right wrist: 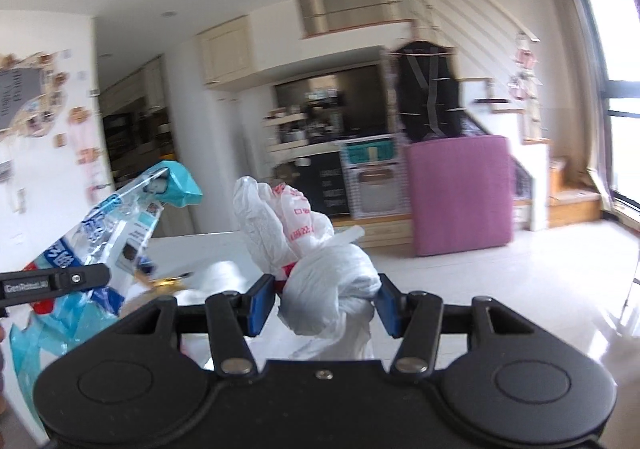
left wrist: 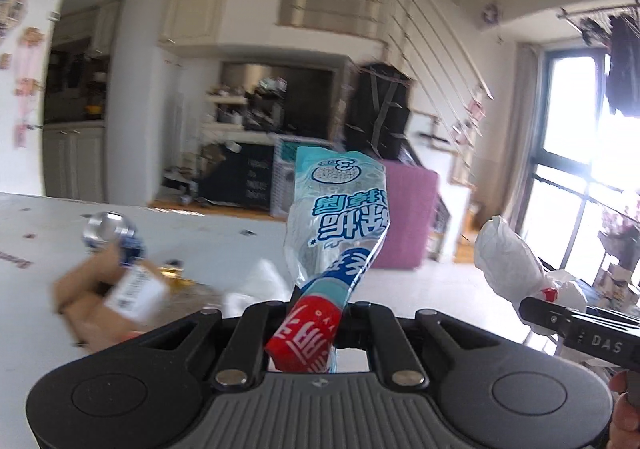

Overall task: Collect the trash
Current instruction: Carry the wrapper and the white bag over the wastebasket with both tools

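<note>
My left gripper (left wrist: 318, 313) is holding a wrapper (left wrist: 336, 217) that is sticking up and forward from between my jaws, which are pressing tight together on its red lower end. My right gripper (right wrist: 325, 303) is clamping its half-spread jaws on a knotted white bag (right wrist: 320, 269), bulging up between the blue pads (right wrist: 260, 303). The wrapper is looking crumpled, pale blue and clear, with print. A cardboard box (left wrist: 104, 297) and a can (left wrist: 110, 233) are lying on the white bench (left wrist: 224, 245) behind.
</note>
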Demonstrator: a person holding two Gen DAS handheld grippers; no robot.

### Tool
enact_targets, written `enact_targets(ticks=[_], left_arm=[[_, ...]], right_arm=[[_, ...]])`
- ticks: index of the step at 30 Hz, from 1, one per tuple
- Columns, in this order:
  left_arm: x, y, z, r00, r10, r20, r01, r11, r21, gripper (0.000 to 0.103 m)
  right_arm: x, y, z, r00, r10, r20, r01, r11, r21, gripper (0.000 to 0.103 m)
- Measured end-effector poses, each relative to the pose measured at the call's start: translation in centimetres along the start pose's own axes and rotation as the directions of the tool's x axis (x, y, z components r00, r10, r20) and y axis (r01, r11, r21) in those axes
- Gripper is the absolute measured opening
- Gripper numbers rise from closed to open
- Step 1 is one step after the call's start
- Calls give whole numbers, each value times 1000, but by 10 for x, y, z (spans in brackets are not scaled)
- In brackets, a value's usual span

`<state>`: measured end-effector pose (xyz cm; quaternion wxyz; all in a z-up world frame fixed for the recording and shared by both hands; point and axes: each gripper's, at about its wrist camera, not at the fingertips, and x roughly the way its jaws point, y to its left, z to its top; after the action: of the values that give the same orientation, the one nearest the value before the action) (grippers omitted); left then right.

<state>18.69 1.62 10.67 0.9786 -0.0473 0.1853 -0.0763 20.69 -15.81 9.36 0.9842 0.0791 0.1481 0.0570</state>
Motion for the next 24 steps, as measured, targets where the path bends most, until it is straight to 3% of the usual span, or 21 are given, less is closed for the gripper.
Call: enact_targets(ticks=[5, 10, 14, 17, 20, 22, 24], left_arm=[[59, -26, -7, 982, -93, -165, 92, 996, -11, 12], [122, -48, -30, 929, -139, -343, 142, 990, -17, 12], [167, -65, -55, 881, -129, -456, 160, 987, 30, 12], [202, -76, -76, 834, -106, -542, 172, 982, 73, 12], [236, -81, -97, 774, -87, -628, 189, 977, 97, 12], [259, -86, -113, 719, -81, -691, 207, 973, 101, 12], [278, -87, -130, 651, -73, -756, 227, 968, 102, 12]], right_arm=[[17, -50, -13, 991, -119, -56, 123, 989, 79, 55], [36, -85, -30, 975, -182, -125, 196, 975, 108, 55], [57, -99, -47, 957, -206, -206, 229, 969, 97, 55], [77, -104, -59, 936, -213, -282, 242, 968, 72, 55], [98, -110, -72, 910, -215, -354, 249, 967, 54, 55], [114, -113, -78, 890, -211, -404, 251, 967, 50, 55], [127, -116, -85, 868, -208, -451, 254, 966, 45, 55]])
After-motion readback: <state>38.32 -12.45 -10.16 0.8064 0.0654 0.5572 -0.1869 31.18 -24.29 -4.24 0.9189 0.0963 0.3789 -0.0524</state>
